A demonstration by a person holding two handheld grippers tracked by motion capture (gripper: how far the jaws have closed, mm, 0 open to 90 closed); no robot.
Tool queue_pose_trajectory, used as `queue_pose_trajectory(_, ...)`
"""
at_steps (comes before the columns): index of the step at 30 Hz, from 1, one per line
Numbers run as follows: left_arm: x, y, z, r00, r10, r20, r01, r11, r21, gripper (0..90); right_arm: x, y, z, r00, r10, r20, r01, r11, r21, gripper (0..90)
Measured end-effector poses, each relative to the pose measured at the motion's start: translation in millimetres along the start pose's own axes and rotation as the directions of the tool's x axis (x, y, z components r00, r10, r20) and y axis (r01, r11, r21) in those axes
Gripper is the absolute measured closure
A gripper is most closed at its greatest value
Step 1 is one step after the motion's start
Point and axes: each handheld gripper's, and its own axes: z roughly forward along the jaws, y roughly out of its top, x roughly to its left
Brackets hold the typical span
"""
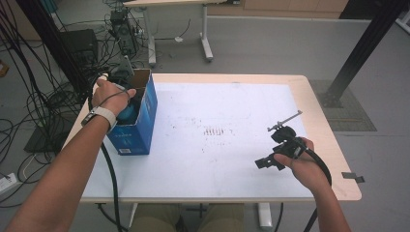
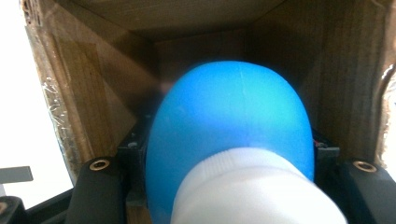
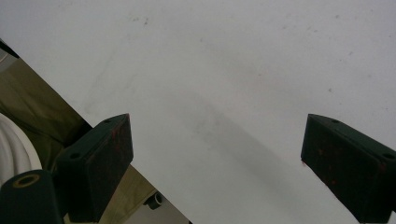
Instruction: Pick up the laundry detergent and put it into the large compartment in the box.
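A blue bottle (image 2: 229, 116) with a white cap (image 2: 257, 191) sits inside an open cardboard box (image 2: 93, 93), cap end toward the camera. My left gripper (image 2: 229, 149) reaches into the box, shut on the bottle, with a black jaw pressed to each side of it. From above, the blue-sided box (image 1: 138, 125) stands at the table's left edge, and the left hand (image 1: 110, 96) is over its opening with the bottle (image 1: 129, 114) showing below it. My right gripper (image 1: 270, 149) hovers over the white table top (image 1: 217, 111) at the front right. Its jaws stand wide apart, open (image 3: 215, 154), with nothing between them.
Many black cables (image 1: 29, 106) lie on the floor to the left of the table, beside a black post (image 1: 53, 43). Another black post (image 1: 362, 53) stands at the back right. A second table's leg (image 1: 207, 43) is behind. A cable trails from each gripper.
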Motion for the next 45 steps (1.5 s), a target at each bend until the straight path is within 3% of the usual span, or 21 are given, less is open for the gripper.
queue_pose_trajectory(17, 7.9, -2.6, 0.0, 0.9996, 0.004, 0.028, -0.003, 0.9998, -0.020, 36.5, 0.9, 2.5, 1.6, 1.0000, -0.003, -0.002, 0.003, 1.000, 0.005, 9.0)
queue_pose_trajectory(20, 10.3, -2.4, -0.9, 0.9992, -0.011, 0.038, 0.011, 0.9998, -0.018, 31.5, 1.4, 3.4, 1.7, 1.0000, -0.001, -0.002, 0.002, 1.000, 0.003, 9.0)
queue_pose_trajectory(29, 10.3, -5.0, -4.4, 0.9991, 0.003, 0.042, -0.001, 0.9995, -0.031, 29.7, 3.2, 4.9, 3.1, 1.0000, -0.007, 0.001, 0.007, 1.000, 0.008, 9.0)
queue_pose_trajectory(36, 8.2, -6.8, -16.3, 0.9991, 0.019, 0.038, -0.018, 0.9988, -0.045, 27.7, 3.7, 5.6, 2.0, 1.0000, -0.008, 0.002, 0.008, 1.000, 0.009, 9.0)
queue_pose_trajectory(39, 8.5, -6.3, -19.6, 0.9990, 0.021, 0.039, -0.020, 0.9990, -0.040, 21.8, 5.0, 6.2, 1.9, 0.9999, -0.012, 0.004, 0.012, 1.000, 0.008, 9.0)
queue_pose_trajectory(45, 5.9, -8.2, -29.4, 0.9988, 0.037, 0.031, -0.036, 0.9983, -0.046, 18.2, 6.8, 8.0, 2.8, 0.9999, -0.016, 0.005, 0.016, 1.000, 0.011, 9.0)
